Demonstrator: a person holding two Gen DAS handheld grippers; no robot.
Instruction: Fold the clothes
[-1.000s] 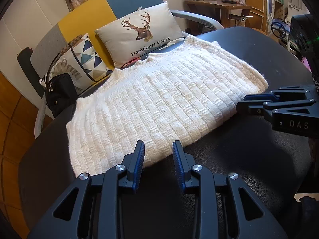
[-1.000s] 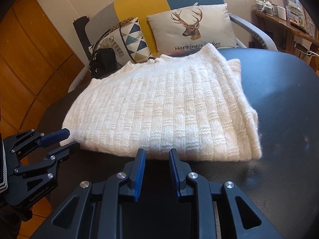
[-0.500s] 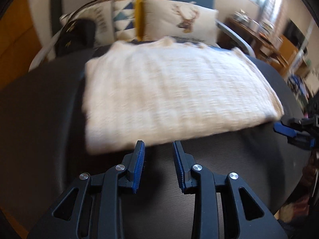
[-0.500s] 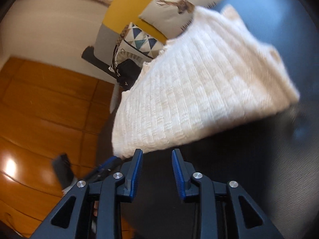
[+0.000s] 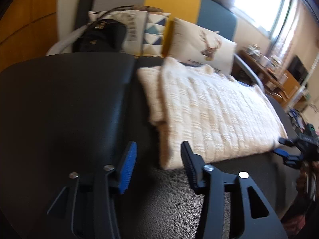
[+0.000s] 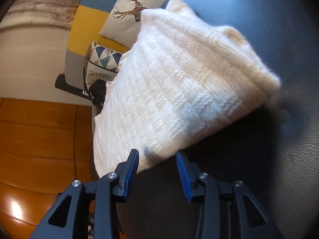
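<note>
- Because the cream-white chunky knitted sweater [image 5: 215, 111] lies in layers on the black leather-look table top [image 5: 65, 103], it reads as at least partly folded; whether more folds are wanted, these pictures do not settle.
- The sweater sits on the table's far part, its far edge close to the pale cushion printed with a deer's head [image 5: 201, 43].
- The left gripper [image 5: 158, 162] stands with its jaws spread wide, nothing between them, just short of the sweater's near left corner.
- The right gripper [image 6: 157, 168] is likewise parted and empty, its tips right at the sweater's near edge; contact cannot be told.
- Handling, as a judgement: the knit looks thick, soft and limp, fairly light, and not slippery on the blue ribbed pads [image 6: 131, 169]. It should sag between two holds and stretch if pulled, so the stacked corners or the firm folded edge seem the best places to pinch, taking all layers together.
- The left wrist view alone shows the stepped layers along the sweater's left side, the black handbag [image 5: 101, 35] beyond the sweater, and the right gripper [image 5: 289, 151] at its near right corner.
- The right wrist view alone shows the rolled, bulging fold on the sweater's right side and the orange wooden floor [image 6: 39, 139] beside the table.
</note>
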